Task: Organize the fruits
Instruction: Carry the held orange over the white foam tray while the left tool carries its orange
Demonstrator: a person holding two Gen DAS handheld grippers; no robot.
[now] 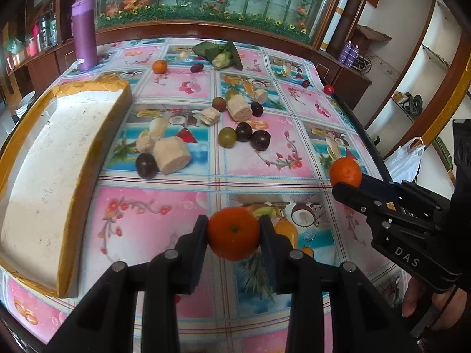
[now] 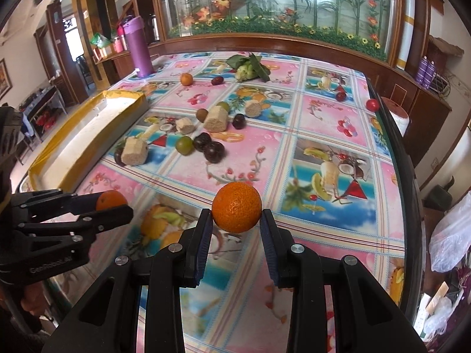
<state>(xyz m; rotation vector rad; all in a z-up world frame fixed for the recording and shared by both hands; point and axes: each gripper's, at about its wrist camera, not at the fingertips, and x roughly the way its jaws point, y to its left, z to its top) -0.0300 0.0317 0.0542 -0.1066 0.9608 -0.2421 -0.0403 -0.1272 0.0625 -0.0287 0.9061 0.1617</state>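
My left gripper (image 1: 234, 229) is shut on an orange (image 1: 233, 233) above the near part of the table. My right gripper (image 2: 236, 217) is shut on a second orange (image 2: 237, 207); the left wrist view shows that orange (image 1: 345, 172) at the right, held by the right gripper (image 1: 347, 184). In the right wrist view the left gripper (image 2: 113, 203) sits at the left with its orange (image 2: 110, 199). A third orange (image 1: 159, 66) lies far back. Dark plums (image 1: 260, 139), a green fruit (image 1: 227, 137) and pale sugarcane chunks (image 1: 172, 155) are scattered mid-table.
A long white foam box (image 1: 44, 158) with yellow tape lies along the left side. A purple flask (image 1: 84, 33) stands at the back left, leafy greens (image 1: 219, 54) at the back. Small red fruits (image 2: 372, 104) sit near the right table edge. A plastic bag (image 2: 450, 235) hangs beyond it.
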